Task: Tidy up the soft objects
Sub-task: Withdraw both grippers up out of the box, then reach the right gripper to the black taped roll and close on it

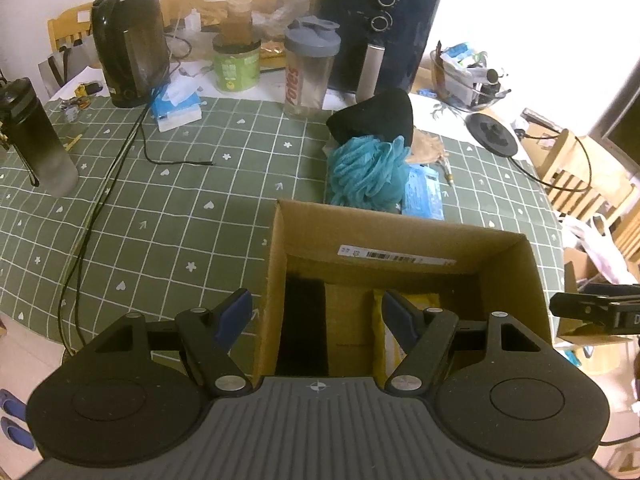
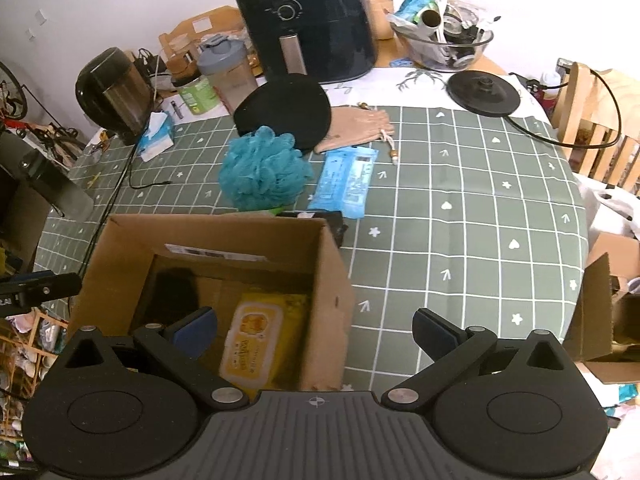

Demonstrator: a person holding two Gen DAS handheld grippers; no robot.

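Cardboard is dominating both views: an open box (image 2: 224, 280) is sitting on the green checked tablecloth (image 2: 460, 208), already holding a yellow wipes pack (image 2: 252, 344) and a dark item I cannot identify.

Beyond the box, at about twelve o'clock in the right wrist view, the remaining soft things are lying clustered. A black cap (image 2: 288, 114) is resting farthest back, with a teal bath pouf (image 2: 262, 172) touching its near edge and sitting just beside the box's far wall. At one o'clock a beige drawstring pouch (image 2: 356, 128) is lying partly under the cap, and a blue wipes packet (image 2: 346, 178) is lying between pouch and box.

The left gripper (image 1: 316, 320) is hovering over the box's left wall with its jaws spread and nothing between them; the right gripper (image 2: 316, 332) is hanging over the box's right wall, likewise spread wide and empty.

The pouf looks the likely next pick — light, springy mesh that will be squashing under the pads, so pinching deep through its middle should hold better than nipping a frill. The cap is limp too; its brim edge is offering the firmest hold.
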